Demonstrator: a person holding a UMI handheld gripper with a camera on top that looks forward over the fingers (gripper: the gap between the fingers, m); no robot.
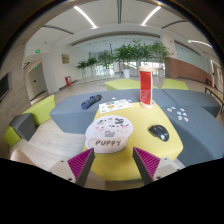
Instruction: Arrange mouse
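My fingers [111, 163] stand spread apart with nothing between them, the magenta pads [80, 161] facing inward over the near edge of the yellow table [170, 150] — so I hold nothing at this point. The mouse [159, 132] lies dark and low toward the right side of the table top, ahead of my right finger and apart from it, resting on the bare yellow surface. Just beside it to the left, nearer the middle of the table, sits a round white mouse pad [108, 133] printed with a cartoon and the word PUPPY, just ahead of my fingers and reaching close to the near edge. The mouse and the pad look near each other but not overlapping — the mouse is off the pad, as far as I can tell. Beyond them, toward the far edge, a red and white box [146, 87] stands upright. I judge the task barely begun: the mouse has not been gripped and, if arranging means setting it on the pad, that is all still to do. What remains is to reach right, close on the mouse and carry it across onto the pad.
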